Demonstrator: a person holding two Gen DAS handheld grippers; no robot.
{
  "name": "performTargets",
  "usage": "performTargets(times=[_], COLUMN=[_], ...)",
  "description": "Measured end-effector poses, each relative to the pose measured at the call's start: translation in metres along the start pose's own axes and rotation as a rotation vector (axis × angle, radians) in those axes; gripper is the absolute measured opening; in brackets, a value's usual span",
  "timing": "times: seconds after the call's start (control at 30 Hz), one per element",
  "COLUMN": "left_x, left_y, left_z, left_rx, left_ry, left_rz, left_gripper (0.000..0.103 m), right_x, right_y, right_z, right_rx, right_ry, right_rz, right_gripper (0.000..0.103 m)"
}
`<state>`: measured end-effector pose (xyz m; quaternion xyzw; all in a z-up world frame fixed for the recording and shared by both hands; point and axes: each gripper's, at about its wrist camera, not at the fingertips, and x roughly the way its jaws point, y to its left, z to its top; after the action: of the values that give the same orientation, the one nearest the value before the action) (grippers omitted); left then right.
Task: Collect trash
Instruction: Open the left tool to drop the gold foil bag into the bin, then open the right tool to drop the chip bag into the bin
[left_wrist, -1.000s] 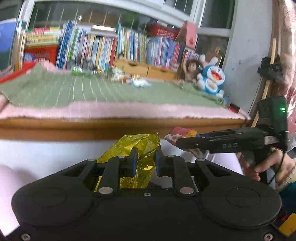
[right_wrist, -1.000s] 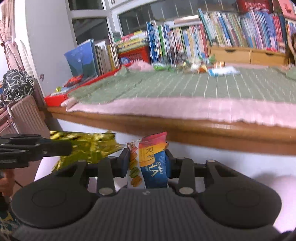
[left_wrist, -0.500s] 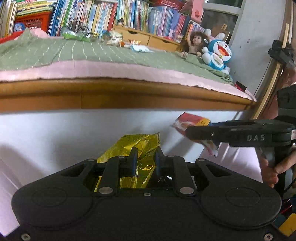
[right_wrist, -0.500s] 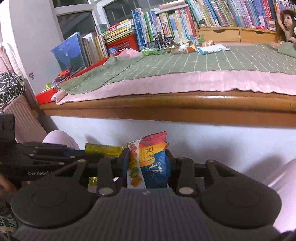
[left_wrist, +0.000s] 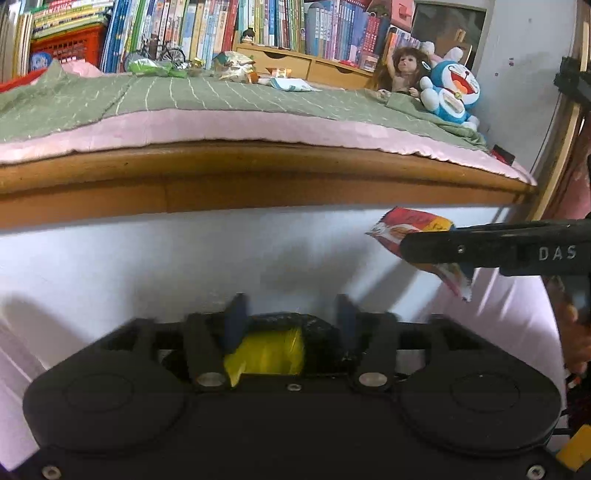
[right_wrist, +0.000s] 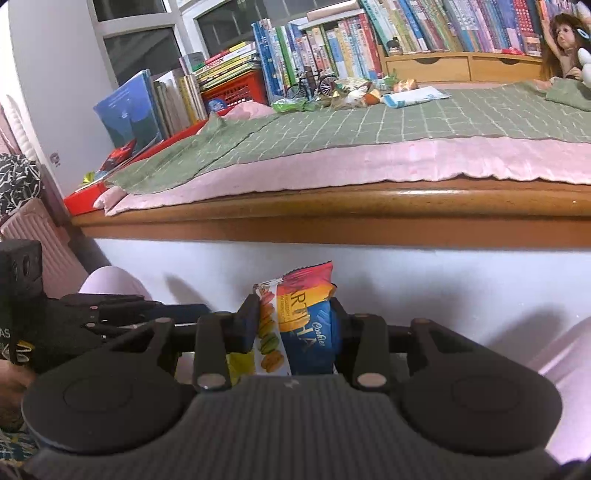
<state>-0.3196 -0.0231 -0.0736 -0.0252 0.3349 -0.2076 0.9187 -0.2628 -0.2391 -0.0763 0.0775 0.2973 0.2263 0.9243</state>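
- Trash: some bits lie far back on the bed (right_wrist: 369, 206), and each gripper has one bit close by.
- The bed is the biggest thing. It has a brown wood edge, a pink sheet and a green blanket (right_wrist: 388, 125) with thin pale lines.
- Behind the bed stands a long row of books (left_wrist: 229, 26), next to a red basket (right_wrist: 236, 88) and a low wooden drawer box (left_wrist: 295, 64).
- A doll (left_wrist: 402, 70) and a blue cat toy (left_wrist: 452, 92) sit at the right end of the bed in the left wrist view, side by side.
- A small toy bike (right_wrist: 310, 83) stands at the back of the blanket.
- The trash on the blanket is a small pile of wrappers (right_wrist: 354, 94) and a flat white and blue packet (right_wrist: 413, 96), near the toy bike.
- The left gripper (left_wrist: 290, 314) is low, in front of the white side of the bed. Its fingers have just been opening and now stand apart. The yellow wrapper (left_wrist: 269, 354) is low in the gap between them, over something dark, and the pads do not press on it.
- The right gripper (right_wrist: 293, 321) is just beside the left one. Its fingers are squeezed on a cookie packet (right_wrist: 295, 325), which sticks up between them.
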Motion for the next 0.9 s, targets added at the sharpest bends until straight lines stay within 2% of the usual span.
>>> performTargets(times=[0.03,0.07,0.1,0.17,0.43,0.57,0.73,0.8,0.9], left_x=[0.001,0.001,0.001,0.000,0.000,-0.002,-0.013,-0.019,-0.024], left_y=[0.000,-0.001,-0.001,-0.001,0.014,0.019,0.026,0.029,0.032], left_z=[0.000,0.000,0.001,0.002,0.008,0.008,0.007,0.007,0.009], left_rx=[0.002,0.002,0.004,0.009,-0.055,-0.055,-0.083,-0.081,-0.082], left_ry=[-0.004,-0.008,-0.017,-0.030,-0.005,0.002,-0.015,-0.028,-0.044], left_rz=[0.012,0.027,0.050,0.086,0.075,0.084,0.095,0.107,0.127], left_gripper=[0.072,0.087,0.097,0.103,0.103,0.103,0.103,0.103,0.103], right_x=[0.000,-0.001,-0.001,-0.001,0.004,0.009,0.017,0.021,0.028], right_y=[-0.001,-0.001,-0.001,-0.001,-0.001,0.002,0.006,0.010,0.016], right_z=[0.000,0.000,0.000,-0.001,0.000,0.002,0.004,0.005,0.006], right_rx=[0.002,0.005,0.005,0.004,0.010,0.002,-0.018,-0.026,-0.062], right_ry=[-0.002,-0.003,-0.003,-0.001,0.009,0.017,0.035,0.044,0.050], right_rz=[0.000,0.000,-0.002,-0.006,0.011,0.018,0.018,0.019,-0.014], right_gripper=[0.043,0.043,0.043,0.043,0.043,0.043,0.044,0.050,0.068])
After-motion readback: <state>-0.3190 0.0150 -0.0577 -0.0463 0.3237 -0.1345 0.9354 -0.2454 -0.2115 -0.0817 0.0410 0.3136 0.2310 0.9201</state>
